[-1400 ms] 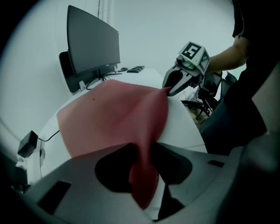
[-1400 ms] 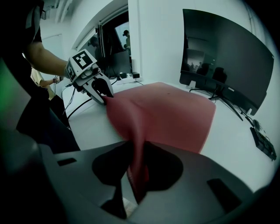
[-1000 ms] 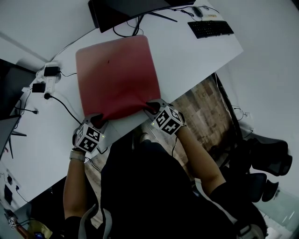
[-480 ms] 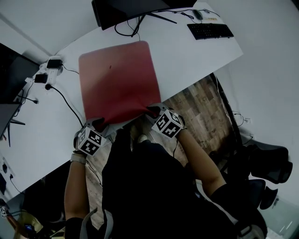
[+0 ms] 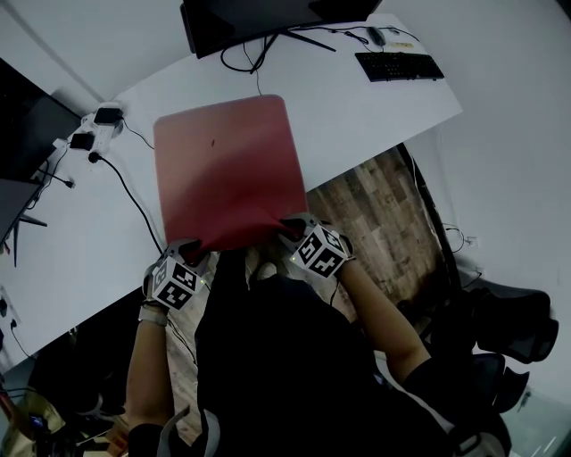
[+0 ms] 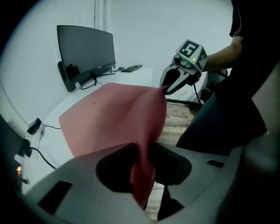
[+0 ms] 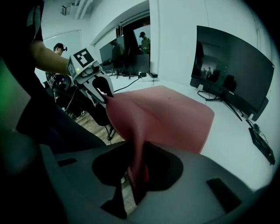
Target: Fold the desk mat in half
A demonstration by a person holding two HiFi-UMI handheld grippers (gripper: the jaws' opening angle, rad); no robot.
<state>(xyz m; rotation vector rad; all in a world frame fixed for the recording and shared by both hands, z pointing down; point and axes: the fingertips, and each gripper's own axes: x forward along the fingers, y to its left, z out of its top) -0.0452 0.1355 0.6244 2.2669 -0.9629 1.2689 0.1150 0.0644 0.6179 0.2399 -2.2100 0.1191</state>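
Observation:
A red desk mat (image 5: 223, 170) lies on the white desk (image 5: 357, 89), its near edge drawn out past the desk's front edge and hanging between my two grippers. My left gripper (image 5: 186, 250) is shut on the mat's near left corner (image 6: 142, 175). My right gripper (image 5: 290, 225) is shut on the near right corner (image 7: 138, 162). Each gripper view shows the mat (image 6: 113, 113) (image 7: 170, 113) sagging away toward the other gripper (image 6: 177, 76) (image 7: 98, 87). The far half still rests flat on the desk.
A monitor (image 5: 250, 18) stands at the desk's back edge, with a keyboard (image 5: 399, 64) and mouse (image 5: 374, 36) at the back right. Power adapters and cables (image 5: 94, 129) lie left of the mat. An office chair (image 5: 504, 321) stands on the wooden floor at right.
Both grippers have drawn back toward the person with the mat's near corners, sliding the mat toward the desk's front edge so more of it overhangs.

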